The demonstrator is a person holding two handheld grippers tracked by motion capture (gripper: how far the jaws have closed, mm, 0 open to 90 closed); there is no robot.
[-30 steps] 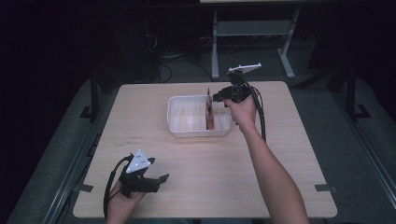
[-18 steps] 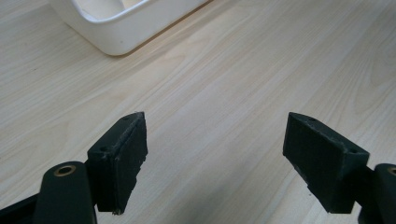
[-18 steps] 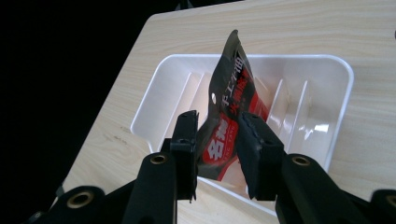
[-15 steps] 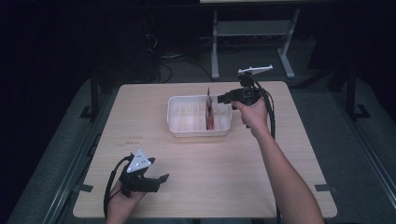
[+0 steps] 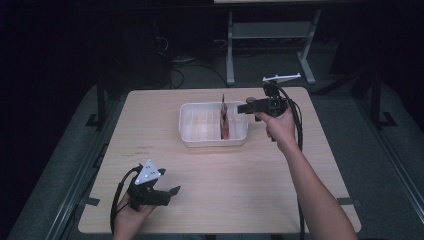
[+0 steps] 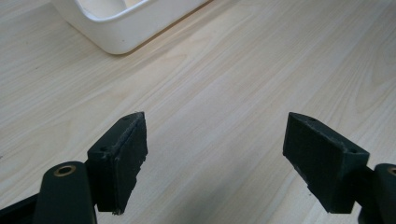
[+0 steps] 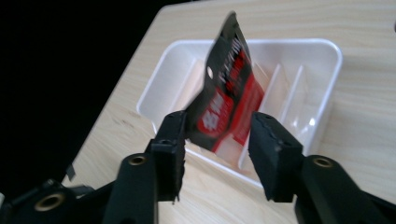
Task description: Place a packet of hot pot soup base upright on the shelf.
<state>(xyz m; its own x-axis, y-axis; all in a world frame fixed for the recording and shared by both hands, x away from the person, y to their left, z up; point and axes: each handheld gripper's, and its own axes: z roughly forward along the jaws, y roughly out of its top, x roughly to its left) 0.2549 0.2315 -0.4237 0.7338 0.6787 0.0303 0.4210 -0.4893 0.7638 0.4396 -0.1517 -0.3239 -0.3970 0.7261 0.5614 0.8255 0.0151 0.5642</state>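
The table [image 5: 215, 170] has much free surface: the whole front half is bare wood, and also the far left part. The left gripper [image 5: 161, 192] rests low near the front left edge of the table, held by the left hand [image 5: 131, 217], and its jaws stand wide apart with nothing between them. In the left gripper view only bare wood lies between the jaws, and a corner of the white tray [image 6: 123, 23] is farther off.

The white tray [image 5: 192, 137] stands in the far middle of the table, well apart from every edge. It has thin dividers inside. In it stands one packet [image 5: 225, 120], black and red, upright on its edge toward the right side of the tray; its top rises above the rim.

The right gripper [image 5: 242, 107], held by the right hand [image 5: 277, 125], is beside the right end of the tray. In the right gripper view its jaws are parted, the packet [image 7: 224, 93] lies beyond them, and I cannot tell if the left jaw touches it.
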